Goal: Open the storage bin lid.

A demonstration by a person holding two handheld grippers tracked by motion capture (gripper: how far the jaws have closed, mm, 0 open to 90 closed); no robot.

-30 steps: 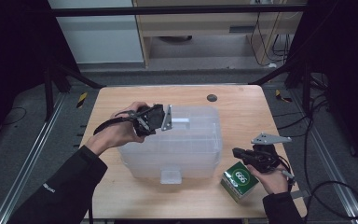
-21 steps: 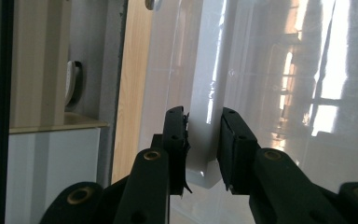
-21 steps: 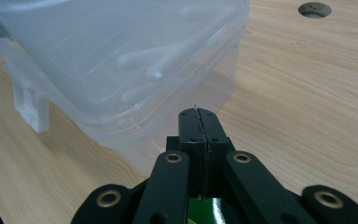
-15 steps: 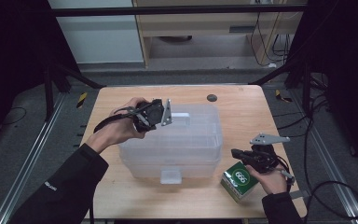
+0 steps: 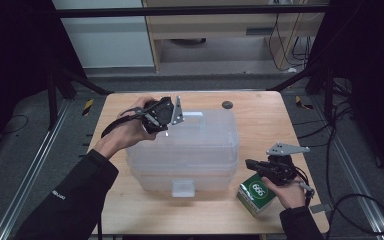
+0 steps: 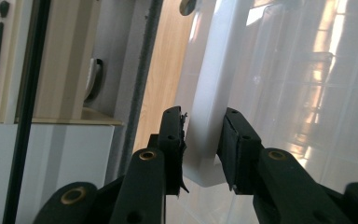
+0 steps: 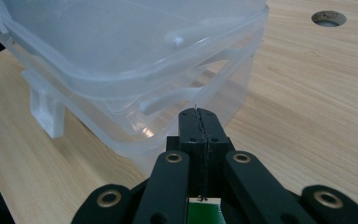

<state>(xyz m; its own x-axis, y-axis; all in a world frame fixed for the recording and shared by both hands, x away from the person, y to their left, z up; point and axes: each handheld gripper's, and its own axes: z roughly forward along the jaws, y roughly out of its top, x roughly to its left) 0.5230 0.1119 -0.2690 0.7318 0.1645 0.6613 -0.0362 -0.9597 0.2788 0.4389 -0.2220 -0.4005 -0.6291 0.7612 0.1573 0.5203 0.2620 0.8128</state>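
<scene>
Wooden table; grommet hole at rear.

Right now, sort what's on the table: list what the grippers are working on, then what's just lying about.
In hand:
- clear storage box
- its white handle, between the left gripper jaws
- right gripper, closed beside the box

Lying about:
- green carton, under the right hand
- table's grommet hole

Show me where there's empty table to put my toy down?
Bare wood lies along the far edge between the clear plastic storage box and the dark round hole, and right of the box. The front right corner is crowded by the green carton and the right gripper.
</scene>
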